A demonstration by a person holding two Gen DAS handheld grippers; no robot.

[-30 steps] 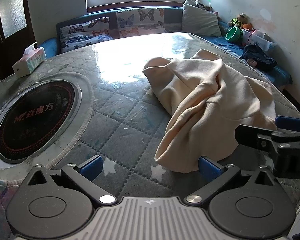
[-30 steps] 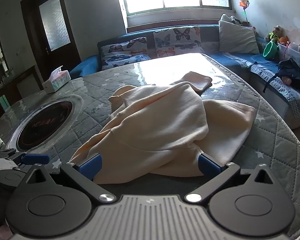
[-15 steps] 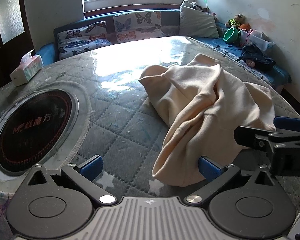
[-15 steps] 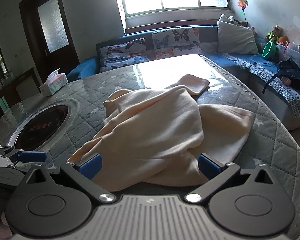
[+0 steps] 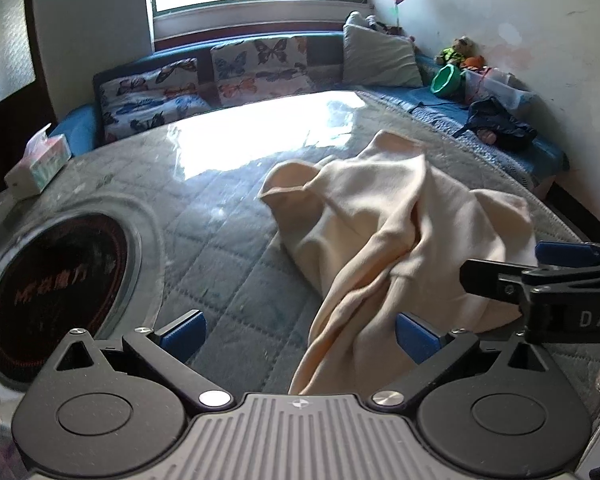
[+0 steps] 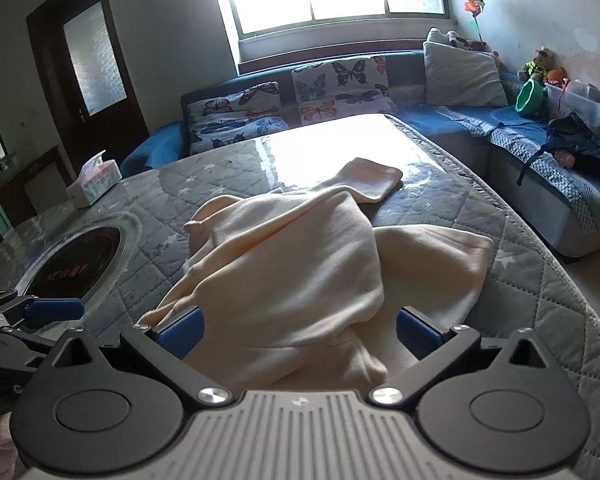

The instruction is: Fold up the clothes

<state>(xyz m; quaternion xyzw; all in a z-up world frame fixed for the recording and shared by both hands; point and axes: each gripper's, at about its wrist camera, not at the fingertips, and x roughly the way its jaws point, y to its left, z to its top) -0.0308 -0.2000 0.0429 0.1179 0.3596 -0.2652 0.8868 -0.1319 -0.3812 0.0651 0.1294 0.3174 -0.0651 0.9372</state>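
A cream sweatshirt [image 5: 384,224] lies crumpled on the quilted table cover [image 5: 228,240], right of centre. My left gripper [image 5: 300,334] is open, and the garment's near hem hangs between its blue pads [image 5: 182,330]. In the left wrist view the right gripper [image 5: 540,276] reaches in from the right, against the garment's right side. In the right wrist view the sweatshirt [image 6: 300,264] fills the middle, with one sleeve [image 6: 370,178] stretched toward the window. My right gripper [image 6: 298,330] is open, with a bunched fold lying between its fingers. The left gripper [image 6: 40,308] shows at the left edge.
A round black hotplate [image 5: 56,280] is set into the table at the left. A tissue box [image 5: 38,160] stands at the far left edge. A blue sofa with butterfly cushions [image 5: 256,68] runs behind, with dark clothes [image 5: 496,124] on it. The table's right edge [image 6: 572,292] drops to the floor.
Both grippers have moved in toward the sweatshirt, so its near folds now lie between their open fingers. The garment itself has hardly shifted.
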